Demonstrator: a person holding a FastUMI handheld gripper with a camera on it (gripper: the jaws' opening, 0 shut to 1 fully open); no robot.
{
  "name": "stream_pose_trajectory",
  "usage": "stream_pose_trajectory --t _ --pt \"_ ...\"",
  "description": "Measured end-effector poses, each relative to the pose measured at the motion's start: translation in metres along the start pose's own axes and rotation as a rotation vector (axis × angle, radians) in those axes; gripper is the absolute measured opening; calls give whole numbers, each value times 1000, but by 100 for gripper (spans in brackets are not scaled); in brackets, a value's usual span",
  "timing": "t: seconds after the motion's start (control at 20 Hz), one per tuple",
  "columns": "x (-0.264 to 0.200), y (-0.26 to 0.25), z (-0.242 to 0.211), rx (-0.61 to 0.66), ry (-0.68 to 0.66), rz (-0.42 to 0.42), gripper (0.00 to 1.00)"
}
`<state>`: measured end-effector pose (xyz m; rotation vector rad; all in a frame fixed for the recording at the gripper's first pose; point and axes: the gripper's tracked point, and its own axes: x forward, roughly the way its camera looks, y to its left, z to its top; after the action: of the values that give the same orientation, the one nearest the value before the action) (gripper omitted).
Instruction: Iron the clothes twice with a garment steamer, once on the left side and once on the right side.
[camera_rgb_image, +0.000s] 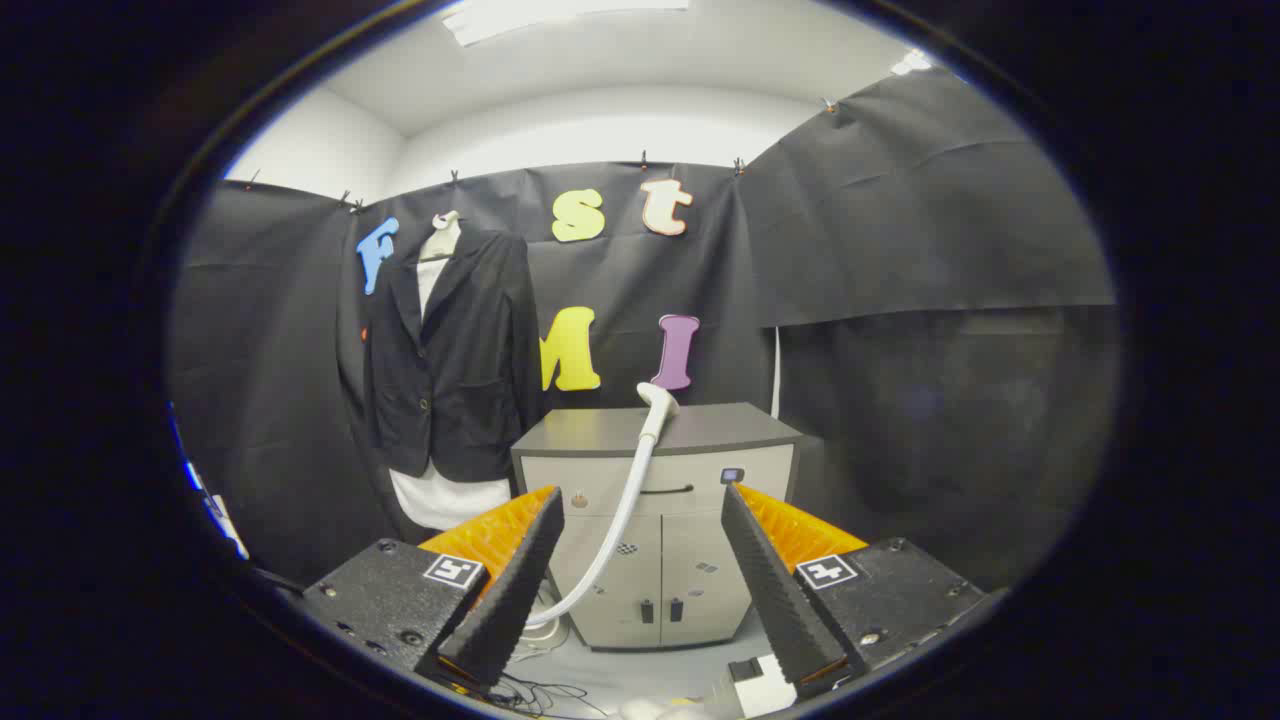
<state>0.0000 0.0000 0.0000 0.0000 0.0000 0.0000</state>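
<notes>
A dark blazer (455, 350) over a white shirt (440, 500) hangs on a hanger against the booth wall, to the left of a grey cabinet (655, 470). The garment steamer's white head (657, 405) rests on the cabinet top, and its white hose (615, 520) curves down the cabinet front toward the floor. My gripper (640, 500) is open, well short of the cabinet. The hose and cabinet front show through the wide gap between the fingers (520, 570). Nothing is held.
The cabinet has a drawer with a dark handle (668, 490) and two lower doors. Cables (540, 692) and small objects lie on the pale floor just below the fingers. Black cloth walls close the booth on the left, back and right.
</notes>
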Motion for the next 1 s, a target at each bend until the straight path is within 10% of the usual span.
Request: stream_pose_trajectory --t 1.0 --pt "67 6 77 -69 -31 14 99"
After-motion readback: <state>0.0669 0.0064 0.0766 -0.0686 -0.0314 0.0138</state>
